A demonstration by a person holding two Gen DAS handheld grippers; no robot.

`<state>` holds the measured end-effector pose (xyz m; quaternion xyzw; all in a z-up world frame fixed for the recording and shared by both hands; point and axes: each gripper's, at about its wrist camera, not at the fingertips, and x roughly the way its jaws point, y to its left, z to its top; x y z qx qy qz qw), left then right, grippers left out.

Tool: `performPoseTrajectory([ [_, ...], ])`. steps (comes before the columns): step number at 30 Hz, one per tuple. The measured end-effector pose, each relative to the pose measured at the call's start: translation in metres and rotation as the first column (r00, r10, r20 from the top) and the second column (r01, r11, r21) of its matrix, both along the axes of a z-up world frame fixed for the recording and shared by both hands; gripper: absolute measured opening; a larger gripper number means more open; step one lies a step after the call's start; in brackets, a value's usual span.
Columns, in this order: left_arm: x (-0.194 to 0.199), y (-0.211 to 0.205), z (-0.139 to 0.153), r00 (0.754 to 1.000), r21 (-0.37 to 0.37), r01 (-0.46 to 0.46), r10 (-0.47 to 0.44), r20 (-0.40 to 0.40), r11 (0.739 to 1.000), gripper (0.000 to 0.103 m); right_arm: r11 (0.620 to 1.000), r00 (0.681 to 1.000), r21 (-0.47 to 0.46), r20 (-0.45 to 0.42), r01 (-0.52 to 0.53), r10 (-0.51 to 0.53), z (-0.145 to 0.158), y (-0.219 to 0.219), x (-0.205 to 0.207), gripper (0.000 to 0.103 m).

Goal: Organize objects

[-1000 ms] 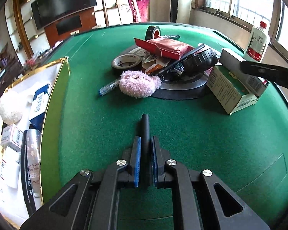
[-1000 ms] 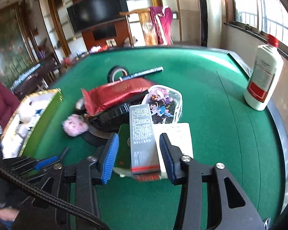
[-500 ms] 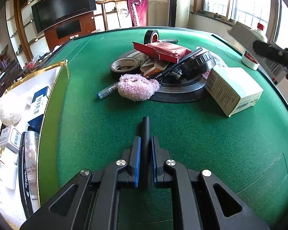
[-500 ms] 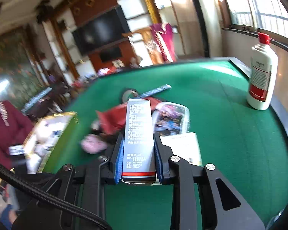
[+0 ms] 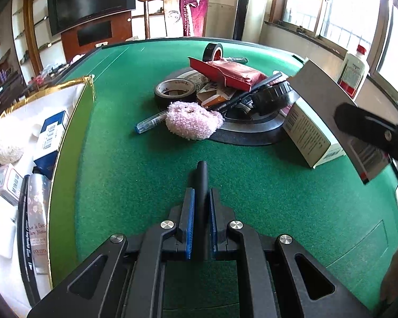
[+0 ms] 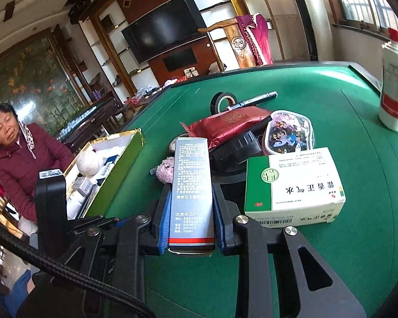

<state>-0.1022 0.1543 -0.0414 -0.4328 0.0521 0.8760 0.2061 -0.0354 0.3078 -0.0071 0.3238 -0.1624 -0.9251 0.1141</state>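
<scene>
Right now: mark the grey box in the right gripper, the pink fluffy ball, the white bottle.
grey box [image 6: 191, 185], right wrist view, printed front face.
pink fluffy ball [image 5: 192, 120], left wrist view, top fuzz.
white bottle [image 6: 392, 90], right wrist view, label.

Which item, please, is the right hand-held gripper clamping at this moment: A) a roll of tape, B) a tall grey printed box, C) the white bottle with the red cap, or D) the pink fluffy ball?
B: the right hand-held gripper has its blue pads pressed on both sides of the tall grey printed box, lifted above the green table.

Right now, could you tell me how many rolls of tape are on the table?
2: a wide roll lying flat beside the pink puff, and a black roll standing behind the red pouch. Others may be buried.
</scene>
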Motion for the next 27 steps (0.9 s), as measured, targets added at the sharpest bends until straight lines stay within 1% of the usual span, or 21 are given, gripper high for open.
performPoseTrajectory([
  [4, -0.004, -0.009, -0.001, 1.0, 0.056, -0.012, 0.011, 0.024, 0.998, 0.008, 1.0, 1.0, 0.011, -0.009, 0.005, -0.005, 0.0, -0.003, 0.0, 0.025],
  [6, -0.004, -0.01, -0.001, 1.0, 0.064, -0.018, 0.017, 0.027, 0.998, 0.009, 1.0, 1.0, 0.005, -0.011, 0.018, -0.018, -0.001, 0.001, -0.001, 0.025],
  [8, -0.002, -0.008, -0.001, 1.0, 0.046, -0.019, 0.018, 0.019, 0.999, 0.009, 0.999, 0.999, 0.012, -0.007, 0.037, -0.037, -0.003, 0.005, -0.002, 0.025],
  [10, -0.001, -0.004, -0.001, 1.0, 0.016, -0.023, 0.023, 0.006, 1.0, 0.009, 0.999, 0.999, -0.004, 0.0, 0.045, -0.045, -0.004, 0.01, -0.003, 0.025],
  [13, 0.002, 0.003, -0.002, 0.999, -0.036, -0.03, 0.029, -0.015, 0.999, 0.009, 0.998, 0.999, -0.039, 0.004, 0.054, -0.054, -0.004, 0.015, -0.002, 0.025],
  [17, 0.007, 0.014, -0.001, 0.998, -0.128, -0.038, 0.031, -0.058, 0.991, 0.008, 0.997, 0.998, -0.057, -0.002, 0.059, -0.059, -0.002, 0.018, -0.003, 0.025],
  [20, 0.008, 0.015, 0.0, 0.996, -0.149, -0.053, 0.042, -0.073, 0.987, 0.008, 0.996, 0.998, -0.064, -0.012, 0.064, -0.065, 0.001, 0.021, 0.0, 0.025],
  [22, 0.009, 0.01, 0.002, 0.997, -0.107, -0.048, 0.041, -0.067, 0.993, 0.008, 0.996, 0.997, -0.048, -0.015, 0.071, -0.072, 0.001, 0.021, 0.0, 0.025],
  [25, 0.012, 0.003, 0.005, 0.998, -0.038, -0.039, 0.036, -0.055, 0.999, 0.008, 0.995, 0.997, -0.07, -0.002, 0.073, -0.074, 0.0, 0.024, -0.001, 0.025],
  [27, 0.014, -0.001, 0.005, 0.998, -0.012, -0.036, 0.035, -0.044, 0.999, 0.008, 0.995, 0.997, -0.069, -0.004, 0.078, -0.078, 0.0, 0.024, -0.001, 0.025],
])
